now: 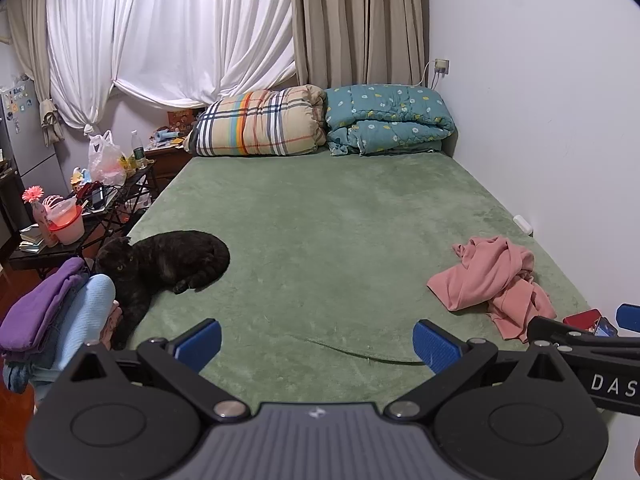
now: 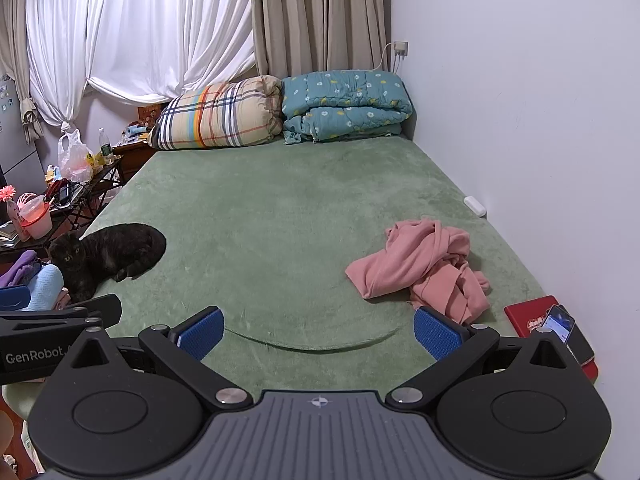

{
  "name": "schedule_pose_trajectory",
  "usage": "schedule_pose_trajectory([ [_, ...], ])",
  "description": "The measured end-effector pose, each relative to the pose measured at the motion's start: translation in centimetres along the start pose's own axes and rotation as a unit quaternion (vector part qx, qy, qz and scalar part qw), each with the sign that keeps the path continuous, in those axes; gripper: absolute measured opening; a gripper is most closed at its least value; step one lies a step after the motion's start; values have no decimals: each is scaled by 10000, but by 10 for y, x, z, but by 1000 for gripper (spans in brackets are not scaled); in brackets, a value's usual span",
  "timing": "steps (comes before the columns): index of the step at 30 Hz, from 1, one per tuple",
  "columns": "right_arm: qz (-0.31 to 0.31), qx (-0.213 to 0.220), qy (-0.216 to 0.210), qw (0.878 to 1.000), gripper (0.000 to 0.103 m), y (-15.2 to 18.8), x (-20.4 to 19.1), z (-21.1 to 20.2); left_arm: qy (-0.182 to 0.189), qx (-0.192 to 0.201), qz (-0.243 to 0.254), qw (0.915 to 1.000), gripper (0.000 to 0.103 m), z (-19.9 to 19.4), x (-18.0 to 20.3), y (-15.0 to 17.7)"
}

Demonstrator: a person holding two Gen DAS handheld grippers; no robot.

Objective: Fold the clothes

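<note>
Both grippers are hovering side by side over the near edge of the green bed (image 1: 320, 216), the left gripper (image 1: 316, 344) and right gripper (image 2: 318, 330) each with jaws spread apart, gripping nothing. A crumpled pink garment (image 2: 424, 266) is lying ahead on the right near the wall, while a dark cat (image 1: 168, 260) is resting on the left.

I'm in a home bedroom; bed (image 1: 320, 220) with green plush cover fills most of my view; two folded quilts (image 1: 324, 120) at its head against the curtains (image 1: 208, 32); dark cat (image 1: 168, 260) lying on the bed's left edge; cluttered side table (image 1: 100, 204) with bags and bottles; wall socket (image 1: 441, 65) by the corner.
</note>
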State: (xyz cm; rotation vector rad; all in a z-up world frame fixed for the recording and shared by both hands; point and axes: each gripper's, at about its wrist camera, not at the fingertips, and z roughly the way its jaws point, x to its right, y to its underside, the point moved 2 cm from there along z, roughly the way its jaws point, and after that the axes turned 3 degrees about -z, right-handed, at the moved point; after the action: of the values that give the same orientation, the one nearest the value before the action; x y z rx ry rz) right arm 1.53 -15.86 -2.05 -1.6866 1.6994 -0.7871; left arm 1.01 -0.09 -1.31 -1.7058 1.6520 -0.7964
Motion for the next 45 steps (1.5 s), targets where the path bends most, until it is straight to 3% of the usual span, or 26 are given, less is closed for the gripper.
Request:
schedule_pose_trajectory([
  [26, 12, 5, -4, 10000, 102, 4, 6, 1, -129, 139, -144, 9997, 103, 1, -11, 12],
  [34, -132, 632, 472, 9968, 102, 11, 19, 6, -267, 339, -393, 9983, 103, 11, -20, 20],
  [40, 324, 866, 704, 9932, 102, 28, 58, 57, -261, 398, -174, 9987, 103, 69, -5, 7],
  [45, 632, 965, 767, 9904, 102, 45, 83, 110, 269, 565, -505, 9968, 103, 121, -13, 9],
])
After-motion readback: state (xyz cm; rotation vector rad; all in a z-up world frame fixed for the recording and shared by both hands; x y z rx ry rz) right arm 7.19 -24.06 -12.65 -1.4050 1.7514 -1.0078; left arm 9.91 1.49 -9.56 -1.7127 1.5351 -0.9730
